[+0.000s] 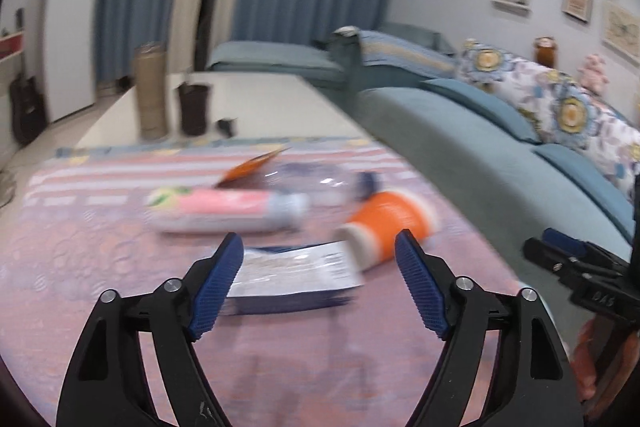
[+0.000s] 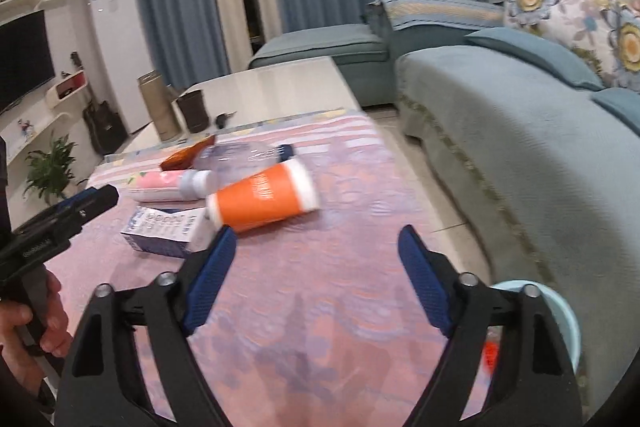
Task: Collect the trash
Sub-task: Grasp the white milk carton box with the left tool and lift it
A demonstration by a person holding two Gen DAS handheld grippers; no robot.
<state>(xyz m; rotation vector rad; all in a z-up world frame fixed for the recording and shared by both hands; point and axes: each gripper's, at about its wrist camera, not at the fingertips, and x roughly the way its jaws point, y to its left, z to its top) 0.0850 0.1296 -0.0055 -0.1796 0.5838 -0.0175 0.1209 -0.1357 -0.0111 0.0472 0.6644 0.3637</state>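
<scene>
Trash lies on a pink patterned cloth (image 2: 340,287) over the table. An orange paper cup (image 1: 388,223) (image 2: 260,201) lies on its side. Behind it are a pink bottle (image 1: 224,207) (image 2: 168,183), a clear plastic bottle (image 1: 316,179) (image 2: 240,155) and an orange wrapper (image 1: 250,167) (image 2: 188,155). A blue-and-white carton (image 1: 292,267) (image 2: 168,227) lies nearest. My left gripper (image 1: 319,235) hovers open just short of the carton and cup, its pads touching nothing. My right gripper (image 2: 317,228) is open over bare cloth, to the right of the cup.
A light blue bin (image 2: 560,311) with something red in it stands low at the table's right corner. A teal sofa (image 2: 520,147) runs along the right. A tan canister (image 2: 158,103) and a dark cup (image 2: 194,109) stand on the far table. A hand (image 2: 24,323) holds the left gripper.
</scene>
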